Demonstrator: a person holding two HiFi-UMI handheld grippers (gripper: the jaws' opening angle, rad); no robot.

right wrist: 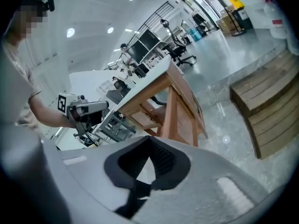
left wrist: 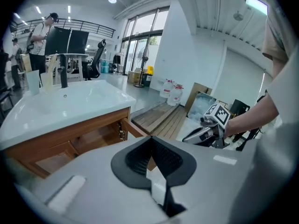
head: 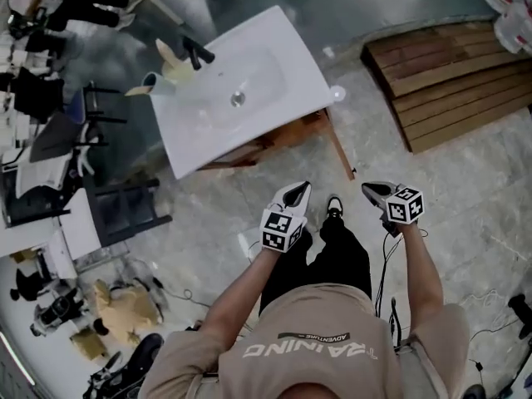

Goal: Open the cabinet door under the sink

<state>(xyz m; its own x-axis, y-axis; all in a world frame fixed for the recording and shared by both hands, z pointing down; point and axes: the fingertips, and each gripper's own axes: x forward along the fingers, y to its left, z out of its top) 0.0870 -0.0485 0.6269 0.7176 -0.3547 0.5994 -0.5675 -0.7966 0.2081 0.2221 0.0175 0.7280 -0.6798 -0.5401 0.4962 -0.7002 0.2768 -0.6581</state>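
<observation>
the cabinet door (head: 339, 146) stands swung out under the sink (head: 241, 81), ahead of you. your left gripper (head: 298, 191) and right gripper (head: 374, 189) are both clenched on nothing; hold them clear of it.

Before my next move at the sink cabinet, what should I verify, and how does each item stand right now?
1. Cabinet door under the sink swung open: ok.
2. Left gripper shut, nothing between its jaws: ok.
3. Right gripper shut, nothing held: ok.
4. Both grippers apart from the cabinet door, held near the person's body: ok.
5. Cabinet interior free of obstacles: cannot tell, only partly in view.
</observation>
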